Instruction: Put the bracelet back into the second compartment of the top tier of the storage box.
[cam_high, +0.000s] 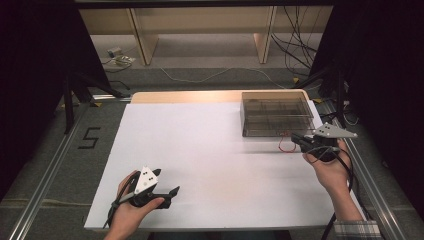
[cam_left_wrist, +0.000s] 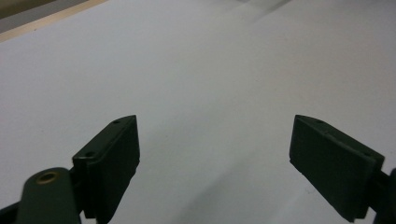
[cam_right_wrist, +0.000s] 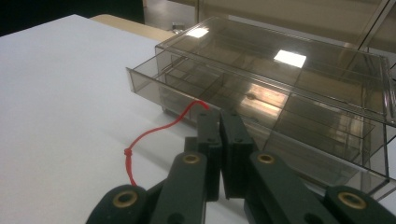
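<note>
1. Bench (cam_high: 210, 150) with a white top carries everything here.
2. Clear smoky drawer box (cam_high: 276, 112) with compartments sits at the bench's far right corner; its drawer (cam_right_wrist: 243, 100) is slid partly out.
3. Right gripper (cam_right_wrist: 219, 122) rests just in front of the box, jaws pressed together on a red string (cam_right_wrist: 156, 130) that runs to the drawer front.
4. Left gripper (cam_high: 167, 192) sits well away from the box, near the bench's near left edge, jaws spread wide over bare white surface.

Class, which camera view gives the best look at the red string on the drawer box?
The right gripper view: the red string is close, its knot visible, running from the drawer front of the box towards the shut fingers. The high view shows a small loop.
</note>
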